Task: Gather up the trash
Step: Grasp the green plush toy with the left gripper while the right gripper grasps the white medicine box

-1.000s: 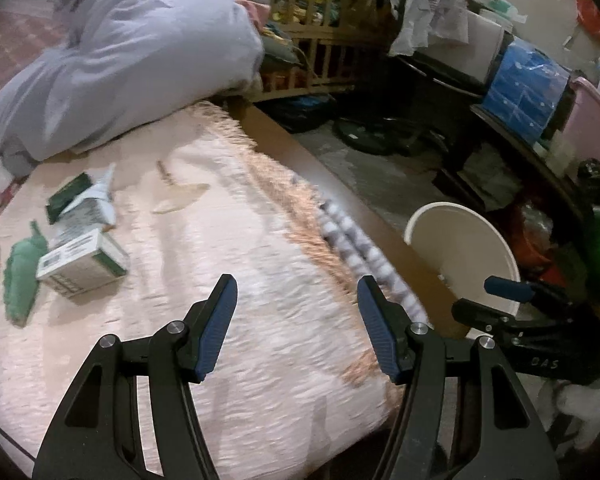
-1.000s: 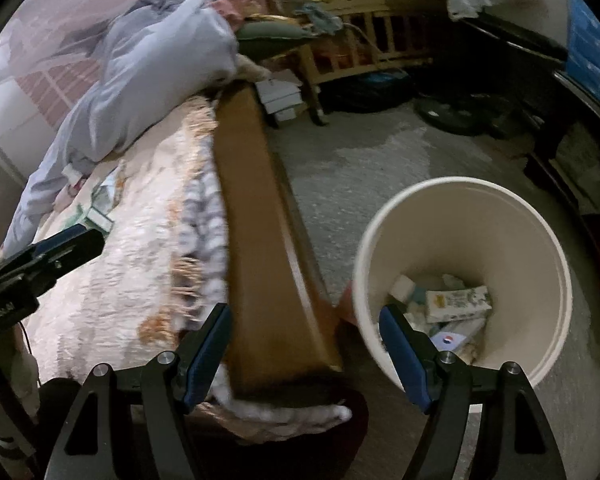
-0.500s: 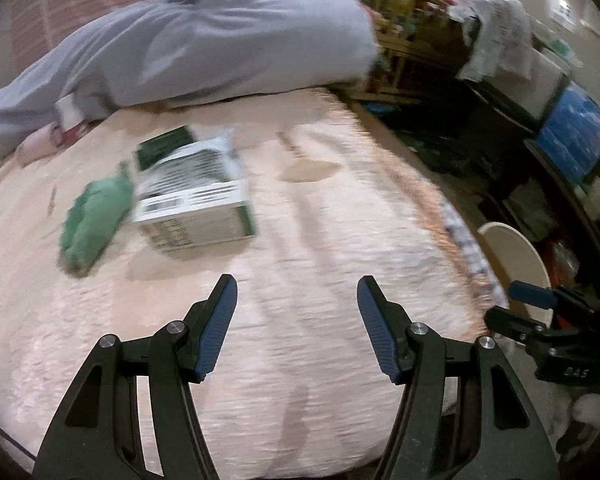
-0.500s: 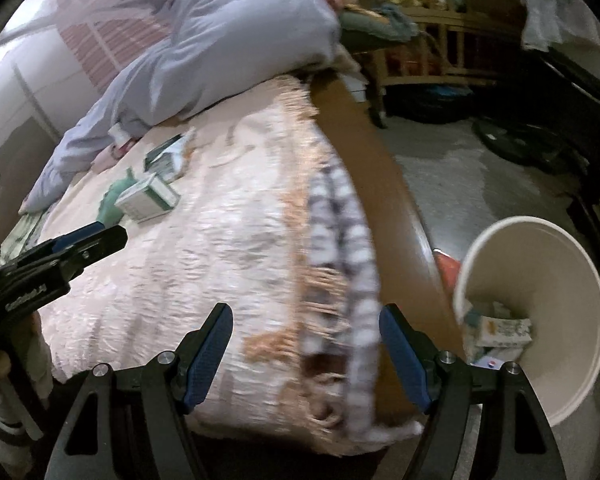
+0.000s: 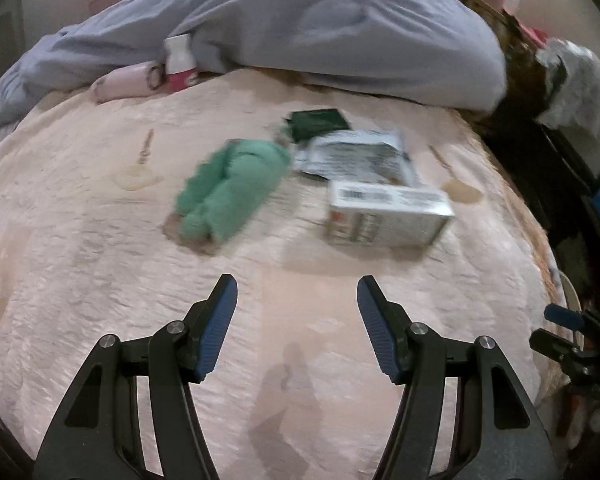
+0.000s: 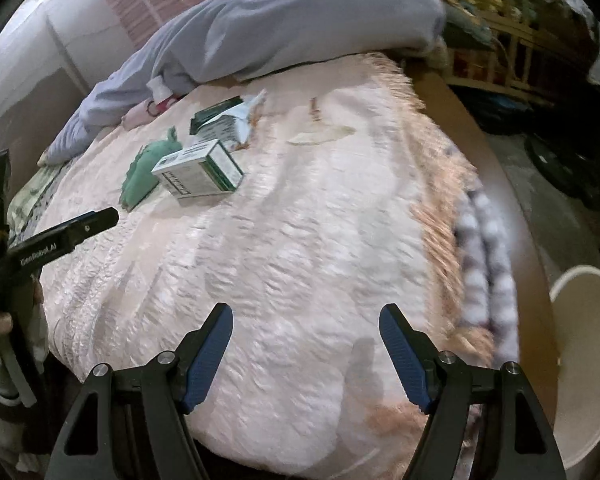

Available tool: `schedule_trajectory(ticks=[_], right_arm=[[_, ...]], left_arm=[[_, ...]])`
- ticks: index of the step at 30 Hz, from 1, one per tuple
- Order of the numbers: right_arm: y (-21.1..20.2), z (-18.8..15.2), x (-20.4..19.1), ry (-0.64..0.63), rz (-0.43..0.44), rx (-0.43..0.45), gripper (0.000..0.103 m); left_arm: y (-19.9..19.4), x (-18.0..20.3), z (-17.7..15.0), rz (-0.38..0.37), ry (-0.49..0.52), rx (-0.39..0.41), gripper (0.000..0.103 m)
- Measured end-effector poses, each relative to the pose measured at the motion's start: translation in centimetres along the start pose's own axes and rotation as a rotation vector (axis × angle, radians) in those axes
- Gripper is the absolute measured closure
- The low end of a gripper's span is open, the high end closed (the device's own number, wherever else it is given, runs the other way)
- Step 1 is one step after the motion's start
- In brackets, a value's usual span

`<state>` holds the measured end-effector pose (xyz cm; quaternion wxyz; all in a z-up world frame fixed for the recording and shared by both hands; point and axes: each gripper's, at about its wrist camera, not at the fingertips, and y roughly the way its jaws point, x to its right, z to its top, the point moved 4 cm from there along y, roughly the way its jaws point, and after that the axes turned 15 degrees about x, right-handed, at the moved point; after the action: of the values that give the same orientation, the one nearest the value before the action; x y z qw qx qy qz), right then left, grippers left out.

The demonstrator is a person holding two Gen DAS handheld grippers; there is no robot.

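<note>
A: What lay on the bed, starting from its left side?

B: A crumpled green cloth lay toward the far left part of the pink bedspread. Just to its right sat a white-and-green carton, and behind that a torn silver-white wrapper with a dark green packet at its far end. All four were near the far edge, close to a grey-blue duvet heaped along it.

A: And the claws?

B: The left claw hung over bare bedspread on the near side of the carton, its blue pads apart and nothing between them. The right claw stood near the near edge of the bed, jaws likewise spread and empty, well apart from the trash.

A: Was either touching anything?

B: No, neither met the bedspread or the trash as far as the views showed.

A: What was off to the right?

B: Past the fringed right edge of the bed and its wooden side rail, a white bucket stood on the floor. Its inside was hidden from both views.
</note>
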<state>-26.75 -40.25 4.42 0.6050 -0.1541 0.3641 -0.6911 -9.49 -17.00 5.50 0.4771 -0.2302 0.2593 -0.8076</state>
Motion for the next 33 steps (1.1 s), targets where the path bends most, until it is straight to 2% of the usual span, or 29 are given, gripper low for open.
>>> schedule_trajectory(ticks=[6, 13, 17, 20, 23, 27, 30, 33], right_arm=[[2.4, 2.3, -2.3, -0.040, 0.056, 0.004, 0.030], [6.5, 6.8, -4.5, -0.075, 0.094, 0.027, 0.030], [8.9, 10.4, -3.9, -0.061, 0.031, 0.082, 0.030], [12.4, 12.5, -3.2, -0.027, 0.006, 0.072, 0.029], [14.7, 12.2, -3.9, -0.053, 0.026, 0.019, 0.029], [14.6, 8.8, -6.9, -0.133, 0.154, -0.076, 0.030], [13.0, 7.0, -8.5, -0.173, 0.223, -0.093, 0.030], [11.9, 6.8, -10.0, -0.226, 0.271, -0.075, 0.029]], left_arm=[[2.2, -3.7, 1.4, -0.029, -0.088, -0.009, 0.042], [4.5, -6.5, 3.0, 0.019, -0.093, -0.011, 0.042], [4.7, -7.6, 3.5, 0.034, -0.106, -0.008, 0.042], [5.0, -8.3, 3.8, 0.041, -0.116, -0.010, 0.042], [5.4, -8.7, 3.9, 0.041, -0.121, -0.013, 0.042], [6.2, -8.8, 4.0, 0.022, -0.128, -0.018, 0.042], [6.7, -8.3, 4.2, -0.004, -0.129, -0.024, 0.042], [6.8, -7.8, 4.4, -0.028, -0.127, -0.021, 0.042]])
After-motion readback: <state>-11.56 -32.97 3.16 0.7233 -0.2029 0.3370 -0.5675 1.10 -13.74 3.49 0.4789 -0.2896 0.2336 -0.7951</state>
